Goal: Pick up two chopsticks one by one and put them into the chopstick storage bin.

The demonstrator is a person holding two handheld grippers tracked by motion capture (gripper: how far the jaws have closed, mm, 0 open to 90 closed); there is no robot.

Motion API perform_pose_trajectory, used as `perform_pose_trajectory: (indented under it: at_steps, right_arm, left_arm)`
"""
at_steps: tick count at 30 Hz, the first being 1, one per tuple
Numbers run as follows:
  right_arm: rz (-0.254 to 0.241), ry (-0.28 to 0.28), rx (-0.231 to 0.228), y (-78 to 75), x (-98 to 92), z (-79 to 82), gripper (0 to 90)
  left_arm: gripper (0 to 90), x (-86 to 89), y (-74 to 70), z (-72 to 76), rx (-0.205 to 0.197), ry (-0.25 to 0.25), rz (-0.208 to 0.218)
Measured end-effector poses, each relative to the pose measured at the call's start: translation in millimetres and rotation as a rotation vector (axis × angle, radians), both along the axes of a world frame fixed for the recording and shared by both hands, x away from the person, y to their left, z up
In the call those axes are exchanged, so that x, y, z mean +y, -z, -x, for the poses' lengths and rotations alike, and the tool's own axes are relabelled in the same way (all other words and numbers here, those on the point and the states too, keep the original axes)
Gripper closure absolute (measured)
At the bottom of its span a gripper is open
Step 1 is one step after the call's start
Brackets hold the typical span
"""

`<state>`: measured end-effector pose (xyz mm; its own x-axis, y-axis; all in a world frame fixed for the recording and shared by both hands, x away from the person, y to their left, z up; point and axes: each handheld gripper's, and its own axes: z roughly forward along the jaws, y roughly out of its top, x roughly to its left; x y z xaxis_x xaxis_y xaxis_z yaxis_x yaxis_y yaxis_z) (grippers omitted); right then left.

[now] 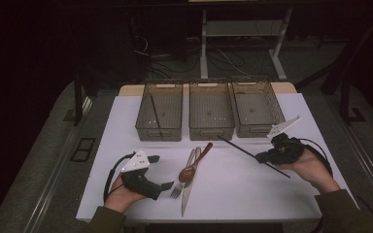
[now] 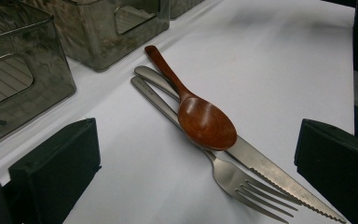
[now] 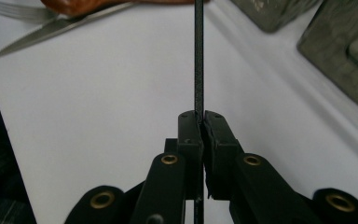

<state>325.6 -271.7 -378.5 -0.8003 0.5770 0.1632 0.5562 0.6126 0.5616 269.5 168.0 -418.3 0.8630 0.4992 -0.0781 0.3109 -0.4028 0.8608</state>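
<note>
Right gripper view has the right tongs (image 3: 200,122) pinching a thin black chopstick (image 3: 198,56) mid-shaft; left tongs (image 2: 191,158) spread. Best keep it level heading towards the smoky plastic bins (image 1: 211,114).

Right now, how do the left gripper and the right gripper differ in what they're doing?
The right gripper has its jaws shut on a thin black chopstick, while the left gripper has its jaws wide apart with nothing between them. The right gripper is lifted beside the right bin; the left gripper sits low on the white table, pointing at the wooden spoon, fork and knife. Both are black, hand-held, with a grey plate on top.
</note>
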Motion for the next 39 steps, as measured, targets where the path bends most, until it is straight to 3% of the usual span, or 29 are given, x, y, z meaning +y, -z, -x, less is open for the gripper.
perform_pose_trajectory:
  at_steps: [15,27,39]
  right_arm:
    - [-0.072,-0.003,-0.068,-23.2,43.3,-27.8,85.2]
    - [-0.079,0.004,-0.099,-42.2,99.0,-62.7,85.2]
    - [-0.063,0.051,-0.098,-56.3,160.2,-102.5,85.1]
  left_arm:
    - [0.0,0.5,0.7,-0.4,0.003,-0.001,0.004]
    - [0.7,0.1,0.6,-0.4,0.006,0.007,0.013]
    - [0.7,1.8,0.1,-1.6,0.004,0.008,0.026]
